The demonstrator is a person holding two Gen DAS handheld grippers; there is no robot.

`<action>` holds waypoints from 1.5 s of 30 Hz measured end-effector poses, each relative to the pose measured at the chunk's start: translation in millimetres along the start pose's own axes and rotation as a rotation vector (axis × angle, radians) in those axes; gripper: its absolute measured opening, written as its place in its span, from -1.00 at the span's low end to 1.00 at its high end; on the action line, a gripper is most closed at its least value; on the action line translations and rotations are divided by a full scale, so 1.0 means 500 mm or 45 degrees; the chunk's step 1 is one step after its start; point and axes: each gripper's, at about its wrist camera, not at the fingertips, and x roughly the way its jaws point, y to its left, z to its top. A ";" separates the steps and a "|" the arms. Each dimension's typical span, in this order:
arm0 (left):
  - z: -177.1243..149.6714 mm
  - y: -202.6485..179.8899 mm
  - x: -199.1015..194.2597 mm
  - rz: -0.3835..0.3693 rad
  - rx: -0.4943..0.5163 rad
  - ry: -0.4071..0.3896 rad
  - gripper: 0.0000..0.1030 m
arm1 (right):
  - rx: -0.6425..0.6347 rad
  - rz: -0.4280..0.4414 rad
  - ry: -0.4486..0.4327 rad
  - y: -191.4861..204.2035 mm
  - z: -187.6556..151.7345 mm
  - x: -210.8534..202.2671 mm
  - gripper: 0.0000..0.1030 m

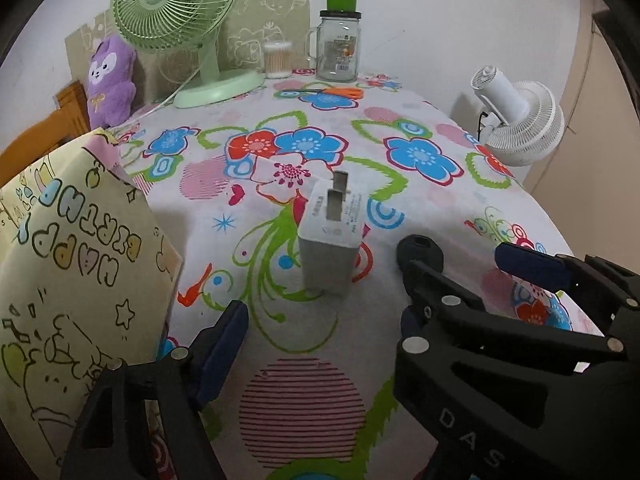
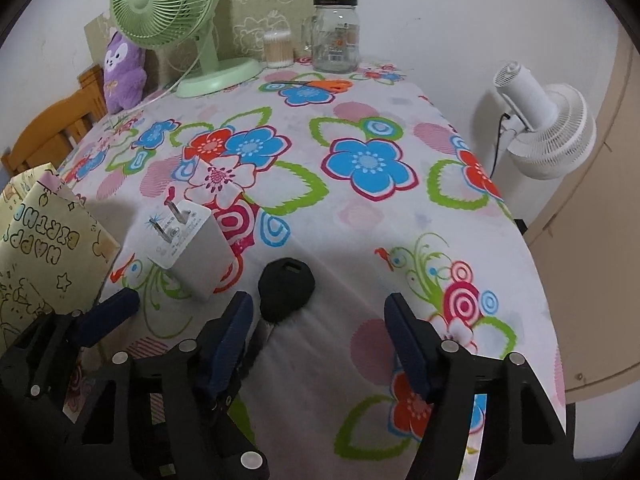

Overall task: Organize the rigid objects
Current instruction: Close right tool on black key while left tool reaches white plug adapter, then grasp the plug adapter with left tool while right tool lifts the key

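Our right gripper (image 2: pixel 320 332) hides the key's (image 2: pixel 286 290) blade at six o'clock; both grippers released, the left gripper (image 1: pixel 320 332) short of the charger (image 1: pixel 330 248).

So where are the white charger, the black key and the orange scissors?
white charger (image 1: pixel 328 258): left wrist view, front face.
black key (image 2: pixel 286 286): right wrist view, its head.
orange scissors (image 2: pixel 336 86): right wrist view, handles.

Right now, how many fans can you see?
2. The green fan stands at the table's far left by the purple plush; the white fan is off the table's right edge.
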 end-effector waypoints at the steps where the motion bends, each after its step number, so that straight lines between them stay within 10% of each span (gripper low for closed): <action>1: 0.002 0.002 0.001 0.001 -0.004 0.000 0.57 | -0.004 0.005 -0.003 0.001 0.002 0.001 0.37; 15: 0.014 0.001 0.011 0.012 0.028 0.017 0.58 | -0.032 0.014 0.025 0.009 0.019 0.026 -0.32; 29: 0.051 -0.024 0.039 0.031 0.078 0.005 0.58 | 0.062 -0.031 -0.011 -0.041 0.030 0.013 -0.32; 45: 0.058 -0.042 0.035 -0.087 0.100 0.028 -0.51 | 0.156 -0.019 0.007 -0.063 0.030 0.014 -0.32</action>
